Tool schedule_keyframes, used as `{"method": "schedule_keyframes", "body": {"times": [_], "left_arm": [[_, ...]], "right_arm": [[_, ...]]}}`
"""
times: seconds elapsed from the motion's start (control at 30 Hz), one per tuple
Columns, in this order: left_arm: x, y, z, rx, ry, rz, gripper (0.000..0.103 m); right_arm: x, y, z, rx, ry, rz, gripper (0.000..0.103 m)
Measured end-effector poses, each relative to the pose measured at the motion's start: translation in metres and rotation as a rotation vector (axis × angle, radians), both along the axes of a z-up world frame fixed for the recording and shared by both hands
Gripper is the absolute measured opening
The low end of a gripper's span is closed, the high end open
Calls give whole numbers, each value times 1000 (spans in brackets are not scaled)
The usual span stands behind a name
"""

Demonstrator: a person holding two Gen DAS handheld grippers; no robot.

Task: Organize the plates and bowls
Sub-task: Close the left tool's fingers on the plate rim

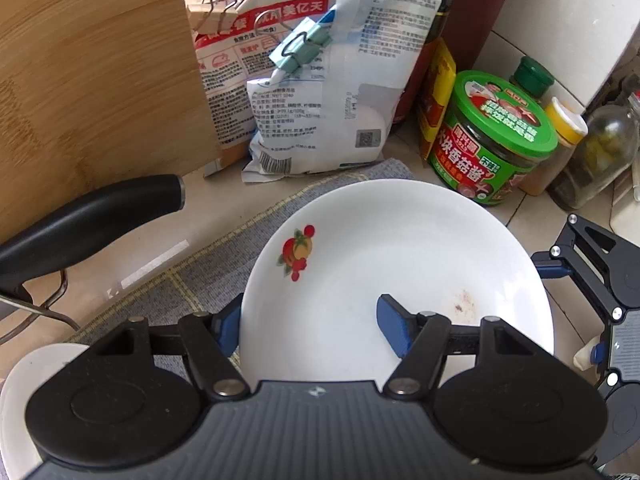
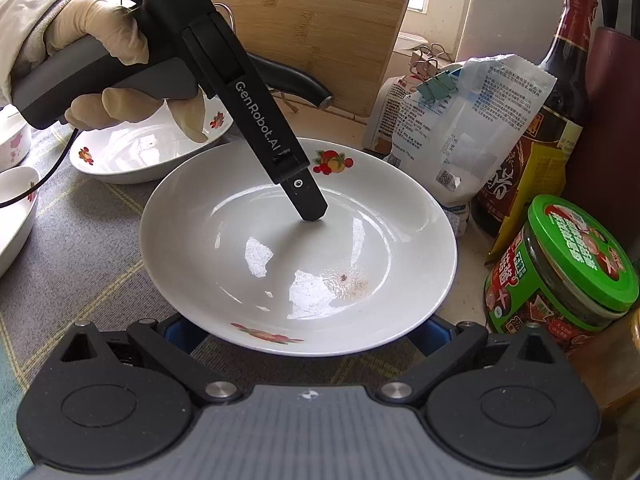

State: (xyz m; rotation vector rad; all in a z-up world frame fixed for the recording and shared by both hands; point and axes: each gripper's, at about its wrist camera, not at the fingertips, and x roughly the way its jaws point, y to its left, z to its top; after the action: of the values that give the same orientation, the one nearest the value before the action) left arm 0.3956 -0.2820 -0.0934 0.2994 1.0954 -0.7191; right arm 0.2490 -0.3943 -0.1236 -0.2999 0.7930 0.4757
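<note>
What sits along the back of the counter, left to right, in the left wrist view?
Wooden cutting board → red-printed bag with the wooden clip → white bag with the green clip → dark sauce bottle → green-lidded jar → yellow-capped shaker → clear glass bottle.

I've got a wooden board (image 1: pixel 92 72) leaning upright at the back left, a black pan handle (image 1: pixel 92 216) jutting across in front of it. Beside the board stand two clipped bags: a red-printed bag (image 1: pixel 224 80) held by a wooden peg (image 1: pixel 206 18), and a white bag (image 1: pixel 352 80) shut with a green clip (image 1: pixel 302 46). Right of those I see a dark sauce bottle (image 2: pixel 560 80), then a green-lidded jar (image 1: pixel 496 136) up front on the bench (image 1: pixel 404 140). Behind the jar, a green cap (image 1: pixel 532 74), a yellow-topped shaker (image 1: pixel 560 140) and a glass bottle (image 1: pixel 600 152). A grey checked mat (image 2: pixel 80 248) covers the bench under everything nearer me.
</note>
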Motion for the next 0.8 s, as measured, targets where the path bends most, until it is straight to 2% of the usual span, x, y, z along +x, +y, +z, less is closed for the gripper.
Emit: {"method": "schedule_keyframes", "body": {"times": [0.43, 0.8], "left_arm": [[-13, 12, 6, 14, -38, -28, 67], [-13, 11, -5, 33, -23, -45, 67]], "right_arm": [[-6, 4, 4, -14, -14, 0, 103], [-5, 2, -6, 4, 16, -3, 103]]}}
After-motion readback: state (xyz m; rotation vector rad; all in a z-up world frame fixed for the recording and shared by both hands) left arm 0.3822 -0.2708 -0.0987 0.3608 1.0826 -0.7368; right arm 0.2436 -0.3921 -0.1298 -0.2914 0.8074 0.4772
